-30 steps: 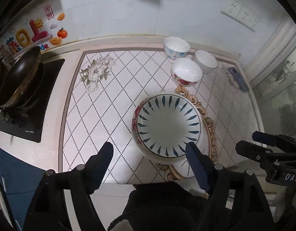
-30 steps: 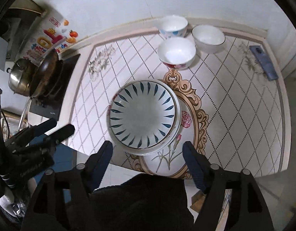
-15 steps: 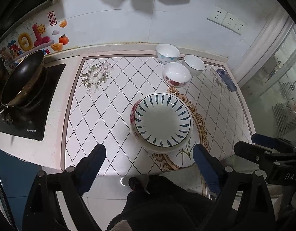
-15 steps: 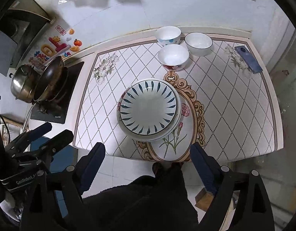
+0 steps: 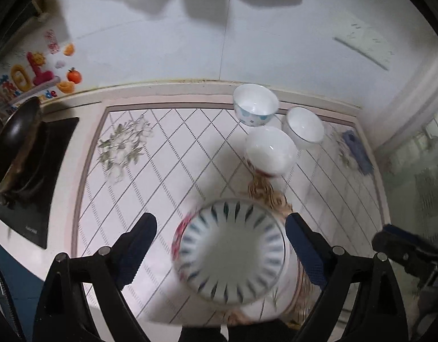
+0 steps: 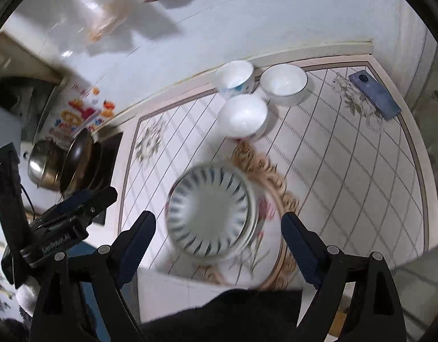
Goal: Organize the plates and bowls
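A blue-leaf plate (image 5: 231, 252) lies on top of a flower-rimmed plate at the counter's front; it also shows in the right wrist view (image 6: 209, 209). Three white bowls stand behind it: a blue-dotted bowl (image 5: 255, 104), a plain bowl with a thin rim line (image 5: 304, 126), and a red-patterned bowl (image 5: 270, 150). In the right wrist view they are the dotted bowl (image 6: 235, 77), the plain bowl (image 6: 284, 84) and the red-patterned bowl (image 6: 243, 119). My left gripper (image 5: 221, 245) is open and empty above the plates. My right gripper (image 6: 217, 240) is open and empty too.
A dark wok (image 5: 15, 142) sits on a black hob (image 5: 36, 188) at the left. A blue phone (image 6: 374, 98) lies at the counter's back right. The tiled wall (image 5: 219, 42) rises behind the bowls. The counter's front edge (image 6: 204, 282) is just below the plates.
Both grippers have dropped and moved forward toward the counter, so plates and bowls loom larger. The views are motion-blurred. Both stay open and empty.
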